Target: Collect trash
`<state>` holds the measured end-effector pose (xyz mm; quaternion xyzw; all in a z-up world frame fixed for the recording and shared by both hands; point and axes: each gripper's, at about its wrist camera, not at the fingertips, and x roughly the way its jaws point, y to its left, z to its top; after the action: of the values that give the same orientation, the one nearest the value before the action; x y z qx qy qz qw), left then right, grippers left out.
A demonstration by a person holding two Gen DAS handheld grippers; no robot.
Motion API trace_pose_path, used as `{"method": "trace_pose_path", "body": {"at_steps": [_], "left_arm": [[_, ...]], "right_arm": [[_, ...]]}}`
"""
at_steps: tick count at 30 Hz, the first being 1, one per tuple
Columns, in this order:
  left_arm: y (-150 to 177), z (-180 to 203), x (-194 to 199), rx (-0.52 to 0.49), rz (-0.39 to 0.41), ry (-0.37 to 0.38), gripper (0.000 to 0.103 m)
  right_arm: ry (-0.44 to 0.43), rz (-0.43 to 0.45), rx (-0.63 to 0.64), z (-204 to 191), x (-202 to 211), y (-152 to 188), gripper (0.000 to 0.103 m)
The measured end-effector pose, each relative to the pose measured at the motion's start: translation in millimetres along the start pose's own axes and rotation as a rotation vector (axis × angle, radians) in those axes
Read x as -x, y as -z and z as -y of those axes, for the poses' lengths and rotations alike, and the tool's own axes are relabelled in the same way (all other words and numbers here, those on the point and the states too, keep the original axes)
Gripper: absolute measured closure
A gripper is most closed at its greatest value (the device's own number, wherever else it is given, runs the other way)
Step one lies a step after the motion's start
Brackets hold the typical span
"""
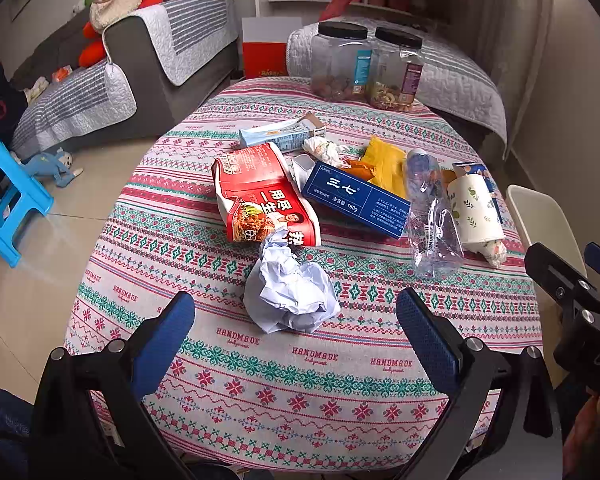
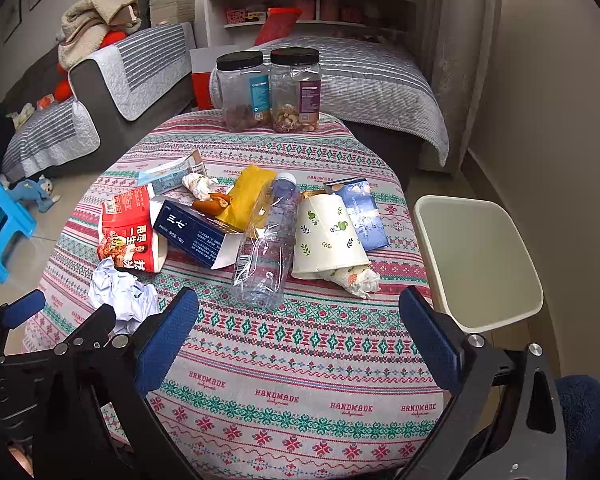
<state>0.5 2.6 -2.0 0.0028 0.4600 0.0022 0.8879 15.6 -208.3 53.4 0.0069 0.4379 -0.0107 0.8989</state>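
**A:** Left wrist view first. Left gripper point(image 1: 296, 332) is hovering over the near edge of the bench point(image 1: 260, 400), jaws spread wide, holding nothing. Crumpled paper point(image 1: 290, 290) is sitting right between the fingertips' line of travel, just ahead of them, touching the red noodle packet point(image 1: 260, 196) behind it.

**B:** So paper's looking like the first pick?

**A:** I'm judging so. Paper is soft and springy: I'd be centring on the bulk, going low, closing fully. Avoid snagging the tablecloth or dragging the packet along.

**B:** Right wrist view?

**A:** Right gripper point(image 2: 298, 336) is also hanging above the bench's near side, jaws wide, empty. Plastic bottle point(image 2: 266, 240) is lying on its side dead ahead, cap pointing away, paper cup point(image 2: 326, 236) lying just beside it with a wrapper stuffed in its mouth. Bin point(image 2: 476, 260) is standing off the bench's right edge, open top, nothing visible inside.

**B:** Rest of the trash?

**A:** Blue box point(image 2: 192, 232), yellow bag point(image 2: 250, 196), all clustered mid-bench. Two jars point(image 2: 268, 88) at the far edge hold food, likely not trash.

**B:** Risk?

**A:** Bottle is thin and crushed; I'd be gripping across its body, not the neck, or it's rolling.
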Motion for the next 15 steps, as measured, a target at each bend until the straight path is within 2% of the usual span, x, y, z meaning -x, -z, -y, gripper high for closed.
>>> {"method": "trace_pose_path", "body": {"at_steps": [15], "left_arm": [[1.2,0.0,-0.4,0.000,-0.004,0.005,0.005]], "right_arm": [[0.000,-0.003,-0.001,0.0,-0.8,0.5,0.007]]}}
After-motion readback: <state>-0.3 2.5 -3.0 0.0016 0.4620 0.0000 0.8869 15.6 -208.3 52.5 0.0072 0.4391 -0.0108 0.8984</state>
